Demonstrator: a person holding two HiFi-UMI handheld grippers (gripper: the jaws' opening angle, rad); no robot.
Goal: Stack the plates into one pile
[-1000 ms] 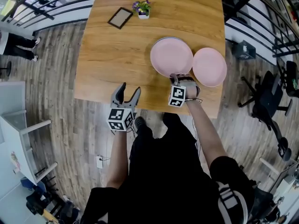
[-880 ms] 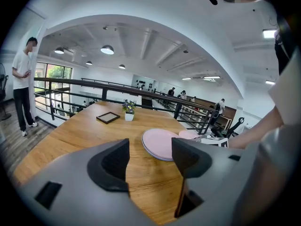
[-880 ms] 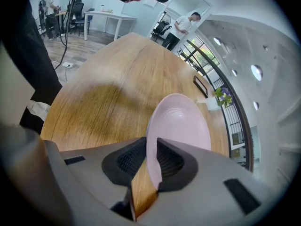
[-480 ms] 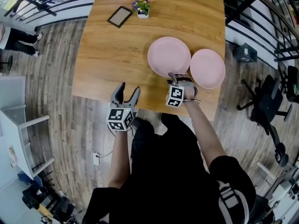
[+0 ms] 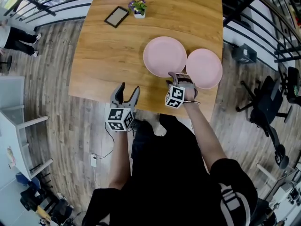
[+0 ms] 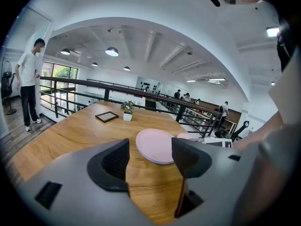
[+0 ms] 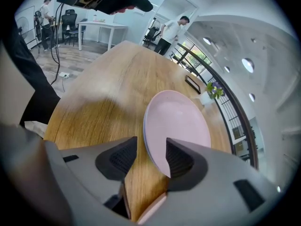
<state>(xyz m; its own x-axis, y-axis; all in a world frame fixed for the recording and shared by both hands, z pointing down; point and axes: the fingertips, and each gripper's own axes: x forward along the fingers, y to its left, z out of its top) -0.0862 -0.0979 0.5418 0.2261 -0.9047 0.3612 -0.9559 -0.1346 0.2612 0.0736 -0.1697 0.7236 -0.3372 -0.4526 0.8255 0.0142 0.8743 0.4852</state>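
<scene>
So far the pile isn't finished. Two pink plates sit side by side on the table [image 5: 103, 55], edges close or just touching. The left plate [image 5: 164, 56] has a rim that looks layered in the right gripper view, so it may already be more than one, though that is uncertain. The right plate [image 5: 204, 68] still lies on its own, so I judge that it remains to be moved.

Your right gripper [image 5: 175, 74] has just been opening its jaws. They now stand about halfway apart, with the left plate's near rim between them and the pads not pressing on it. Your left gripper [image 5: 125, 92] hovers at the table's near edge, jaws wide and empty.
</scene>
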